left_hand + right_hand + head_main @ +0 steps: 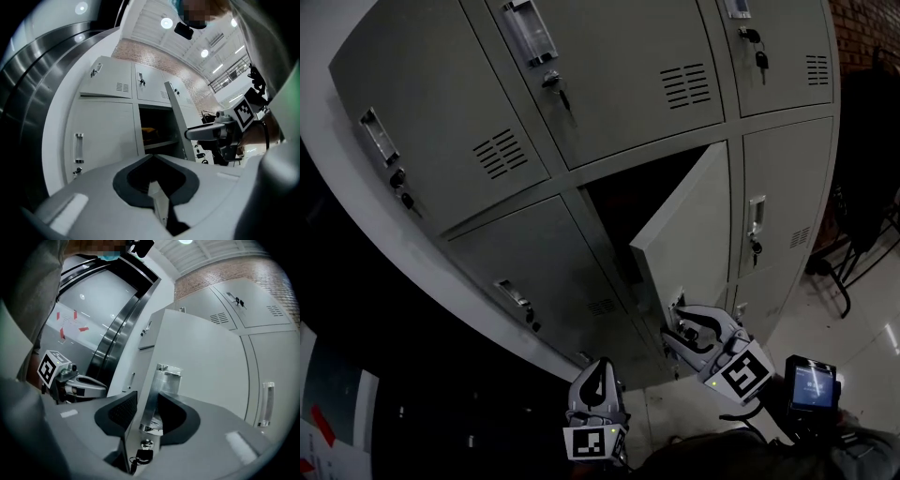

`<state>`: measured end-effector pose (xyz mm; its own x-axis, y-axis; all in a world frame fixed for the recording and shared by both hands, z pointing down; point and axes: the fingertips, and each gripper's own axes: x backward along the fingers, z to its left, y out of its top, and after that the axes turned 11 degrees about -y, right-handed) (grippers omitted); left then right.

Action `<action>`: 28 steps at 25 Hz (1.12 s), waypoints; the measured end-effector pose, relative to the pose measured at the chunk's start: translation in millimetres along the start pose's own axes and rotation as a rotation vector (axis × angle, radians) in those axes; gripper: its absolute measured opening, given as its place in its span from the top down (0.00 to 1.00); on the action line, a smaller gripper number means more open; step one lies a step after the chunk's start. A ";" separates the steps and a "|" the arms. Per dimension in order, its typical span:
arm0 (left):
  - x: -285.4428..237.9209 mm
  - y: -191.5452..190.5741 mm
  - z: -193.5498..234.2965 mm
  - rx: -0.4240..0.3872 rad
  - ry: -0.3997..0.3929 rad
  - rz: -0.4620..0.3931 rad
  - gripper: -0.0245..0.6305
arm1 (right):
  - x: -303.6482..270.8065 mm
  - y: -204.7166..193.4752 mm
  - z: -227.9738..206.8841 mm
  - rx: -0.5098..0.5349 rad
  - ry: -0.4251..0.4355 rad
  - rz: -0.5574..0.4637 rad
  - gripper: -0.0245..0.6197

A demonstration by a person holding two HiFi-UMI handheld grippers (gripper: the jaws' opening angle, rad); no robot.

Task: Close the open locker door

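The open locker door (689,225) stands ajar in the grey locker bank, swung out toward me. My right gripper (675,323) is at the door's free edge near its lower end. In the right gripper view the jaws straddle that edge and its metal handle (157,390), one pad on each face with no gap showing; a key (143,455) hangs from the lock just below. My left gripper (600,364) hangs apart, lower left of the door, jaws shut and empty. From the left gripper view the open compartment (154,131) and the door (176,112) show ahead.
Closed lockers with handles and keys surround the open one (619,75). A black chair (862,187) stands on the shiny floor at the right. A small screen device (811,384) sits by my right hand. A yellowish object (147,133) lies inside the open locker.
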<state>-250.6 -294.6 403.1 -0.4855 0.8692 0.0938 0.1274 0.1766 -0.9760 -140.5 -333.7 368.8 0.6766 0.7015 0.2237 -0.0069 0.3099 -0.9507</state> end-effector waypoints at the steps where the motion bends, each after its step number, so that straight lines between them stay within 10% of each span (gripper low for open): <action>1: 1.2 -2.0 7.3 -0.014 0.003 0.010 0.96 | -8.0 -2.4 1.0 -0.001 -0.010 0.005 0.73; 28: 28.0 -24.1 108.5 0.040 0.081 0.017 0.96 | -146.9 -57.9 -28.3 0.110 -0.245 0.171 0.78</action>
<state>-361.0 -324.5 408.0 -0.4115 0.9068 0.0915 0.0993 0.1444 -0.9845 -218.7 -472.8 384.9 0.4617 0.8789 0.1200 -0.1938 0.2319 -0.9532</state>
